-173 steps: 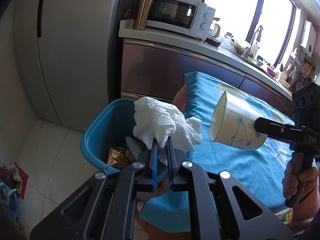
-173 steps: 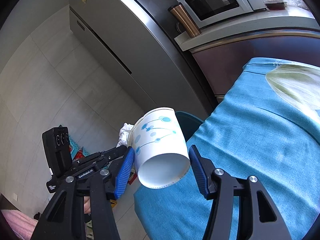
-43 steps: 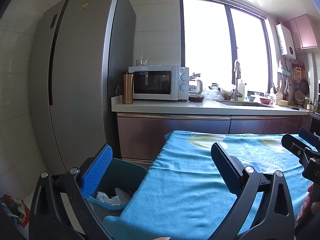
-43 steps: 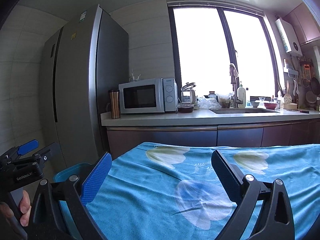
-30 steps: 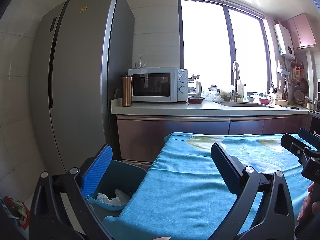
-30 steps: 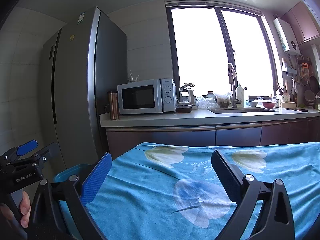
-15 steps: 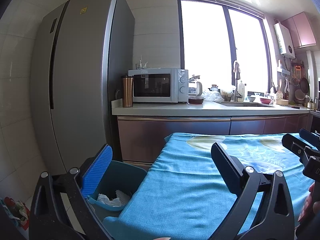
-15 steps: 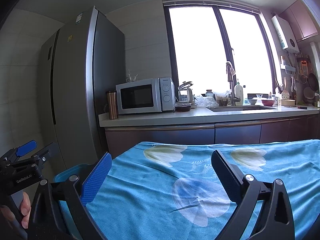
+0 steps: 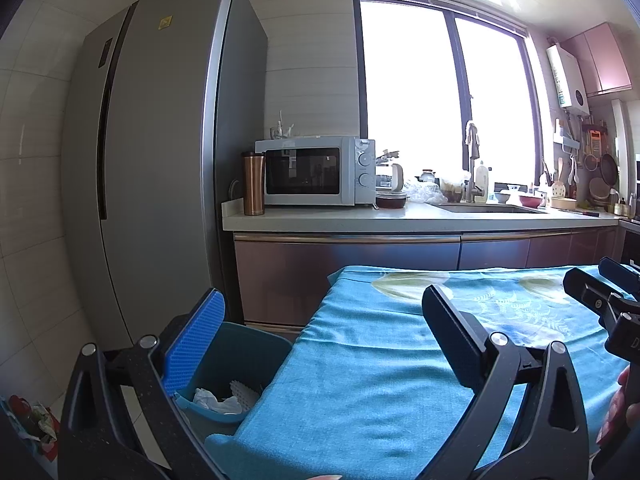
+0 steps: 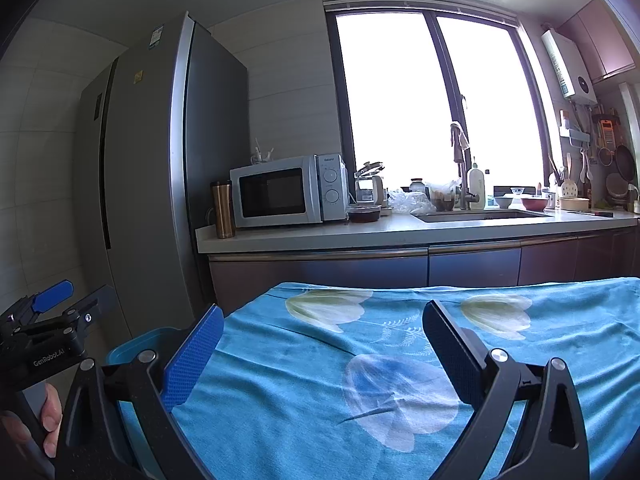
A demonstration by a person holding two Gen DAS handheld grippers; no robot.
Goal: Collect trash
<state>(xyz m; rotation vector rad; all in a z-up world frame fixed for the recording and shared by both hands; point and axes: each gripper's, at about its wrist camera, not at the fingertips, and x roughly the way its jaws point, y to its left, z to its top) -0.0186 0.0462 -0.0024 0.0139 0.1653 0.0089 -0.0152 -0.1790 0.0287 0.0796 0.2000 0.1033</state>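
Observation:
A teal trash bin (image 9: 256, 354) stands on the floor at the left end of the table; white crumpled tissue (image 9: 214, 400) lies inside it. Its rim also shows in the right wrist view (image 10: 136, 342). My left gripper (image 9: 320, 336) is open and empty, held over the table's left end beside the bin. My right gripper (image 10: 320, 340) is open and empty above the blue flowered tablecloth (image 10: 380, 380). The left gripper also shows at the left edge of the right wrist view (image 10: 52, 304), and the right gripper at the right edge of the left wrist view (image 9: 600, 284).
A tall grey fridge (image 9: 160, 160) stands behind the bin. The kitchen counter (image 9: 400, 220) carries a microwave (image 9: 312, 170), a copper tumbler (image 9: 253, 188) and a sink with dishes. Cabinets (image 9: 360, 264) run just beyond the table. Red and green litter (image 9: 32, 424) lies on the floor, far left.
Earlier, the left gripper held a white tissue and the right a paper cup over the bin; both are now open and empty. In the last second the views have barely shifted.

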